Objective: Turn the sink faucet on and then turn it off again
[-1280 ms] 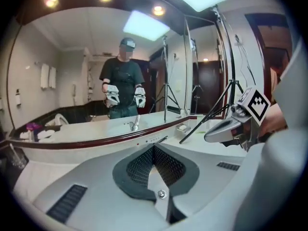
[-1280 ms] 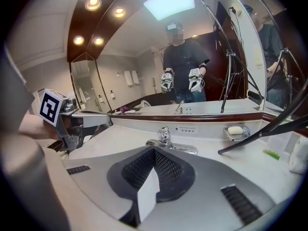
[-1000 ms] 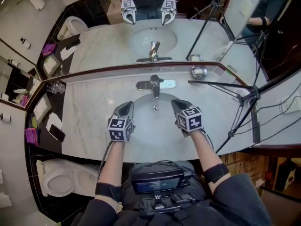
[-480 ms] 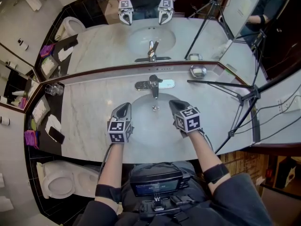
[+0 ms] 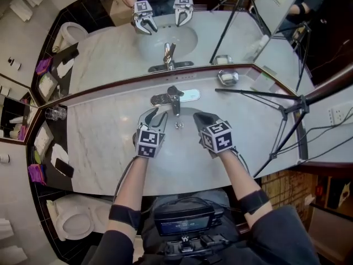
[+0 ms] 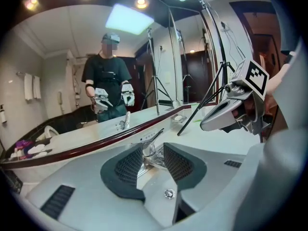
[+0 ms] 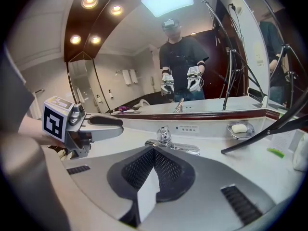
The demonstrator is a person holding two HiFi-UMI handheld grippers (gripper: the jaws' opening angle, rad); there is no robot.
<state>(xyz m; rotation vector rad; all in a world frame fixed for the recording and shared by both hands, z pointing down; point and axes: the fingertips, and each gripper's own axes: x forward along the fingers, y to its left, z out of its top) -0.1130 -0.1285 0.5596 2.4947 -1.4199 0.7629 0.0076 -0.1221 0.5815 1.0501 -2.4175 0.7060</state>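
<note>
The chrome faucet (image 5: 174, 97) stands at the back of the white sink (image 5: 165, 148), its lever (image 6: 155, 136) pointing toward me. My left gripper (image 5: 155, 116) hovers just left of and in front of the spout. Its jaws have just been opening, and in the left gripper view (image 6: 152, 149) the faucet base (image 6: 150, 158) shows in the gap beyond them, untouched. My right gripper (image 5: 196, 116) hangs over the basin to the right of the spout, shut on nothing (image 7: 154, 153). The faucet (image 7: 165, 136) stands a little beyond its tips.
A soap dish (image 5: 228, 77) with a bar sits at the back right of the marble counter (image 5: 105, 142). Tripod legs (image 5: 259, 95) cross the counter's right side. A glass (image 5: 55, 113) and a phone (image 5: 59, 168) lie at the left. The mirror (image 5: 165, 32) rises behind the faucet.
My left gripper has moved forward and right toward the faucet, rolled a little, and opened its jaws. The right gripper has stayed over the basin, still shut.
</note>
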